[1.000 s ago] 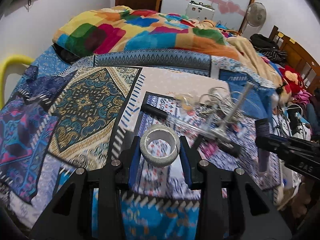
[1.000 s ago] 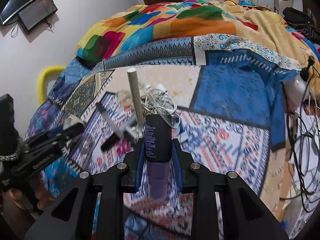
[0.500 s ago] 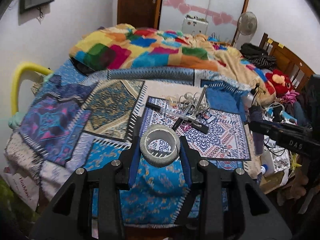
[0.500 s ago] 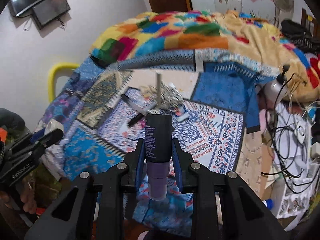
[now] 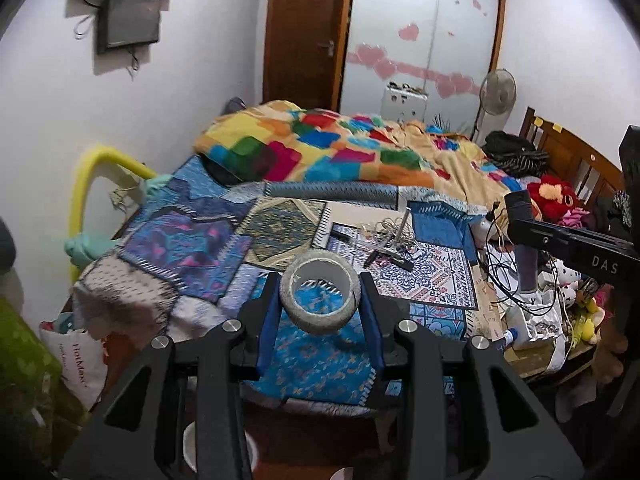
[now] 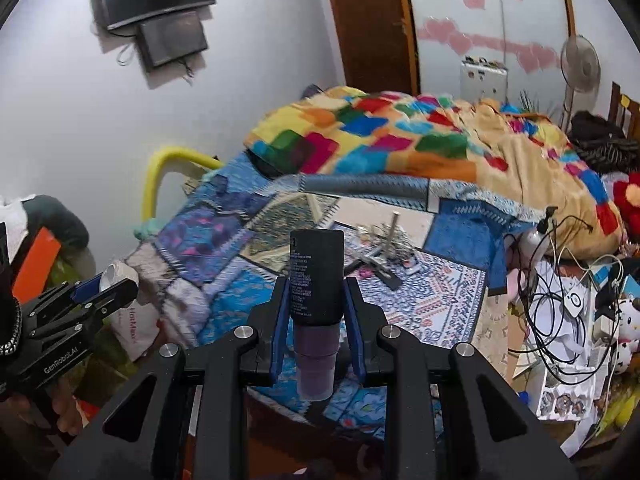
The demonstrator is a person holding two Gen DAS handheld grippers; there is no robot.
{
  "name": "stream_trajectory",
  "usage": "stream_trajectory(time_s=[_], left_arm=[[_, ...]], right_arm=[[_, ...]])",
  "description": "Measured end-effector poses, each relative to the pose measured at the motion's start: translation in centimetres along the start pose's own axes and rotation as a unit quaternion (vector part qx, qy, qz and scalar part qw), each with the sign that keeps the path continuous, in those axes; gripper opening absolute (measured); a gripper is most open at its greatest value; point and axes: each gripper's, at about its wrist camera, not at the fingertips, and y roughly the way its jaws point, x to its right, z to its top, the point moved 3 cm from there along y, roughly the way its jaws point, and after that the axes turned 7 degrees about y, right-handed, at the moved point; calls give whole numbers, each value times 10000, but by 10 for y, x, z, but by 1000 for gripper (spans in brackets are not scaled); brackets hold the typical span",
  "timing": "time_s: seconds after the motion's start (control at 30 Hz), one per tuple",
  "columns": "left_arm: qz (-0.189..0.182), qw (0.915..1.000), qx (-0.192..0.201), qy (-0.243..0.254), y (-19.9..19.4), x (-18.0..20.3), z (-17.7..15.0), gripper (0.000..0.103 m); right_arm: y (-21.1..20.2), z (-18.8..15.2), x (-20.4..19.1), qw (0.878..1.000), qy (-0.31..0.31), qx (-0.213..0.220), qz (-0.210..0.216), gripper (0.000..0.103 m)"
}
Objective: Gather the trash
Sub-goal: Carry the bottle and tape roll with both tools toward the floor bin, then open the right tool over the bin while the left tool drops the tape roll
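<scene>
Both lifted back from bed (image 5: pixel 192 248), now lower in frame: left gripper (image 5: pixel 320 308) fingers clamping tape roll (image 5: pixel 319 300), right gripper (image 6: pixel 316 312) fingers clamping dark tube (image 6: pixel 316 276); likely bound for disposal.

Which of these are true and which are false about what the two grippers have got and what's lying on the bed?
1. The left gripper holds a grey tape roll. True.
2. The right gripper is empty. False: it is shut on a dark tube with a purple cap.
3. The tape roll lies on the bed. False: it is held up, clear of the bed.
4. Tangled wires lie on the bed. True.
5. A fan stands by the wardrobe. True.
</scene>
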Motion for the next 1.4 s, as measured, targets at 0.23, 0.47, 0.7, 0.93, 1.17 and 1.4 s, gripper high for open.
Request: stream_trajectory(time_s=[0.23,0.47,0.7,0.93,1.17,1.4], left_arm=[[272,9994,158,-146,-62,-32,-31,37],[541,9980,158,-272,-106,-62,-69,37],[836,9951,75,-519,-134,-101,-110,37],[914,9917,-177,-885,-135,-139,-153,37],[886,9860,-724,-1217,-100,-165,-201,37],[785,9723,-1301,-1774,-60,-185,-247,37]], right_arm=[[-30,-18,-45,9993,-247,146,248,24],[-50,-44,-97,9961,-567,195,651,24],[-41,-74,-150,9906,-985,12,944,24],[-6,-112,-193,9828,-1400,-519,1089,24],[36,-151,-224,9705,-1733,-1185,1186,24],[96,-191,-249,9516,-1952,-2073,1160,24]])
